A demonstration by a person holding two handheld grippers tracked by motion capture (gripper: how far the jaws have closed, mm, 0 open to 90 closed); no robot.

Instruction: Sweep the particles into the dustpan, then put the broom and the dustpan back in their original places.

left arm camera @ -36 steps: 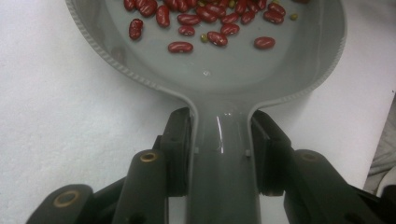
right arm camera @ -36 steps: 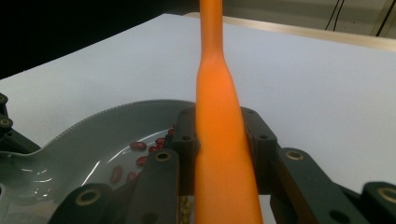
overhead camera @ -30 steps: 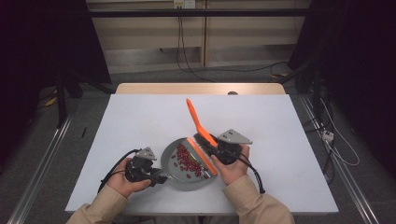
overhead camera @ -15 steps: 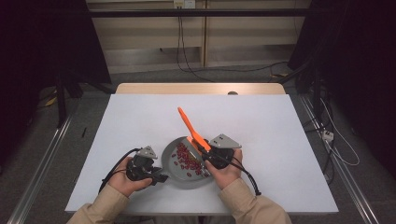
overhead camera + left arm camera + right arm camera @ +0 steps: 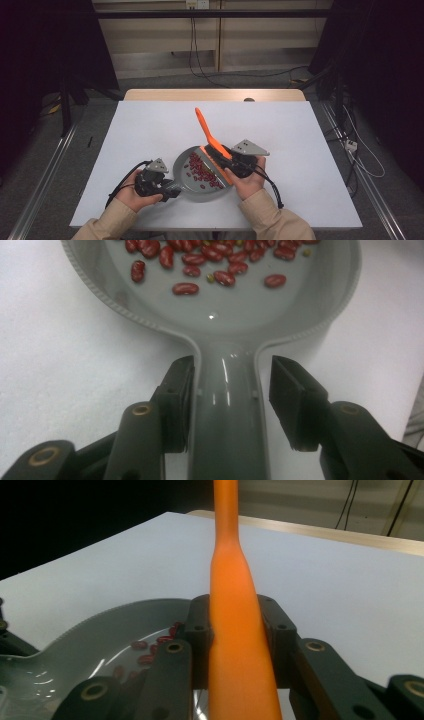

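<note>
Grey plastic dustpan-style scoop (image 5: 200,172) with a round ribbed bowl sits flat on the white worktop (image 5: 150,125) near its front edge, between the two hands. Red kidney beans (image 5: 201,170) spread across the bowl, piled toward the right side against the brush head.

Scoop handle (image 5: 227,405) runs straight between the jaws of the left gripper (image 5: 227,400). Jaws part open: left pad touching or just beside the handle edge, right pad stands clear with a visible gap. Not clamped.

Orange plastic hand brush (image 5: 210,142) leans over the scoop's right rim, dark bristle head down in the bowl at the beans, long handle (image 5: 235,605) tilted up and away toward the worktop's far side. Right gripper (image 5: 235,630) has its jaws closed tight on the wide lower part of that handle, pads pressed on both sides.

Nothing else on the worktop near the scoop; brush head itself blocks the beans' right edge in the high view.

Left hand (image 5: 135,192) low at the front left, gripper pointing right along the handle. Right hand (image 5: 247,177) just right of the scoop, gripper angled up-left, grey three-cornered plate on top. Beige sleeves (image 5: 272,220) enter from the bottom.
</note>
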